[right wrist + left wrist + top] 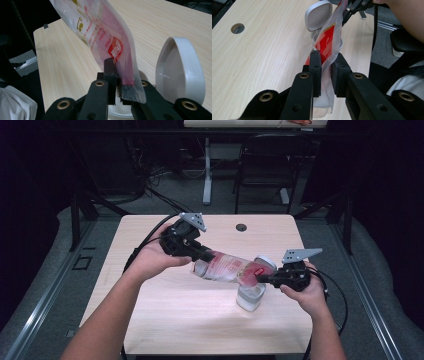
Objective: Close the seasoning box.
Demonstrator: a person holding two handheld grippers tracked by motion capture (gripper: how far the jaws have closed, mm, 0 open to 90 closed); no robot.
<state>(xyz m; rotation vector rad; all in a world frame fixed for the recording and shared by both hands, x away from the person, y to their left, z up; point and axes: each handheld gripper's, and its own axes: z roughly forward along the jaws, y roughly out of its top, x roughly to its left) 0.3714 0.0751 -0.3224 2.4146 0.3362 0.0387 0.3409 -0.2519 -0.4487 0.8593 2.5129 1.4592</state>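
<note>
Pouch: a clear plastic refill pouch [227, 267] with red print, held lengthwise between my two grippers above the middle of the pale wooden table [150, 320]. It slopes down from my left side toward my right.
Container: a small clear container [250, 296] stands on the table directly under the pouch's lower end. Its pale hinged lid [265, 263] stands flipped up behind the opening.
Left gripper: my left gripper [205, 254] is clamped narrow on the upper end of the pouch. In the left gripper view the two black jaws pinch the film from both sides, with the red print running away toward the lid [318, 15].
Right gripper: my right gripper [261, 279] is closed on the lower end, just above the container's mouth. The right gripper view shows its jaws squeezing the dark edge of the pouch [105, 32], with the open lid [180, 70] just beside it.
Step in hand: I judge this to be lining up or pouring the pouch's contents into the container. I cannot tell whether the lower end is open or anything is flowing.
Next move: I think it calls for raising the left end further while keeping the right end steady over the opening, so nothing misses the mouth or knocks the light container over.
</note>
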